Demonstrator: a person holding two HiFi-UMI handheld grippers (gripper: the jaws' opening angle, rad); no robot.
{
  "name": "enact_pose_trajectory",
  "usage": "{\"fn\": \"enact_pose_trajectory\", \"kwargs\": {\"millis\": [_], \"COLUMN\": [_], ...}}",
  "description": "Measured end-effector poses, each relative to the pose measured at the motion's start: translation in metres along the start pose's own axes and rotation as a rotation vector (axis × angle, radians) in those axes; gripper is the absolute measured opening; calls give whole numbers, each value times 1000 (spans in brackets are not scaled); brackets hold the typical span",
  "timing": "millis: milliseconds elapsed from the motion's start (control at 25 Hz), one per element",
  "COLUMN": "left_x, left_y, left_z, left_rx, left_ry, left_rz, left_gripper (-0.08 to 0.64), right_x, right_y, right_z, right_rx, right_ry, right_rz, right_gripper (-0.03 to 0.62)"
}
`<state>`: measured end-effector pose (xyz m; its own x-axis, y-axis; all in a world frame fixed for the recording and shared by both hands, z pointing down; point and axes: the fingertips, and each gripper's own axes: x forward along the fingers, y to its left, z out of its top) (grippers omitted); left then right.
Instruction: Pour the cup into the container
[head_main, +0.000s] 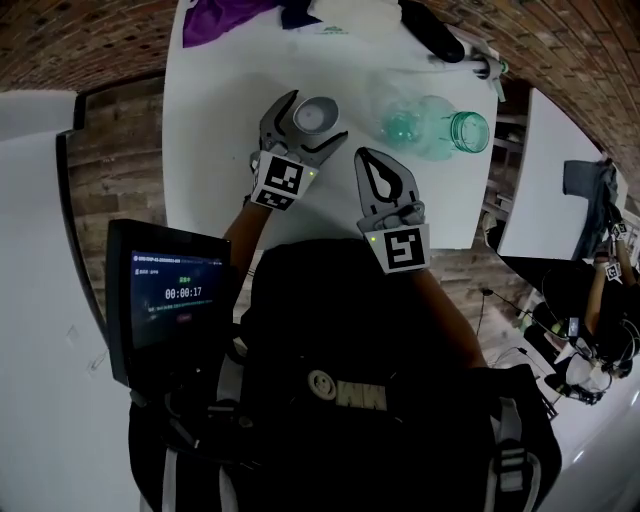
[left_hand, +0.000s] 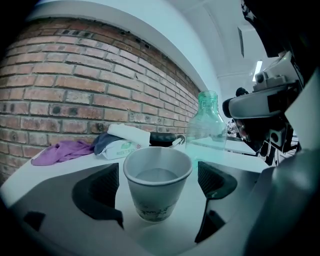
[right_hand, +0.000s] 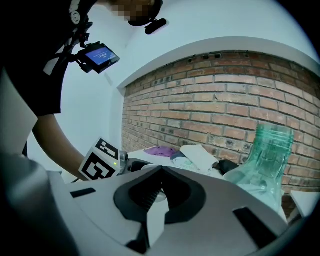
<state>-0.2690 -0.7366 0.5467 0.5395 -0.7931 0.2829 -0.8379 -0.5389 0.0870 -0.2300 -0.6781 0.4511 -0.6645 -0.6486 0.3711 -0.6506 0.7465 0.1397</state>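
On white table, cup stands between spread left tongs.

2 grey tools here, black ribbed pads inside. The left gripper wears a black-and-white marker cube at its 6 o'clock end, 1 green light glowing beside it. The right gripper matches. Black short-sleeved top.

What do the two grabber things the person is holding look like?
The left gripper and right gripper match. Both have pale grey plastic bodies with pointed jaws, lined inside with black ridged pads. Each carries a white cube printed with black square markers, and a tiny green light glows beside it. The person wears a black top.
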Motion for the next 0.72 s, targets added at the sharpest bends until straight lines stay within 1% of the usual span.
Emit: {"fn": "enact_pose_trajectory", "kwargs": {"millis": [200,360,480,560,720], "left_x": [1,3,4,3,3], "left_y": [2,2,0,2,5], "left_z": [-1,-5,-4,-5,-6], "left_rx": [-5,-15,-11,-14,-19], "left_ry": [11,46,44,44,46], "left_rz": [11,9,4,12,22], "left_gripper": [500,487,389,340,325], "right_x": [4,4,4,5,5], "right_y": [1,0,1,2,1], "right_z": [-2,-4,-4,-4,-4], "right_rx": [-3,-1,-2,-1,1], "right_ry": [9,15,15,14,18], "right_rz": [10,10,13,14,12], "right_gripper": [0,0,1,1,1]}}
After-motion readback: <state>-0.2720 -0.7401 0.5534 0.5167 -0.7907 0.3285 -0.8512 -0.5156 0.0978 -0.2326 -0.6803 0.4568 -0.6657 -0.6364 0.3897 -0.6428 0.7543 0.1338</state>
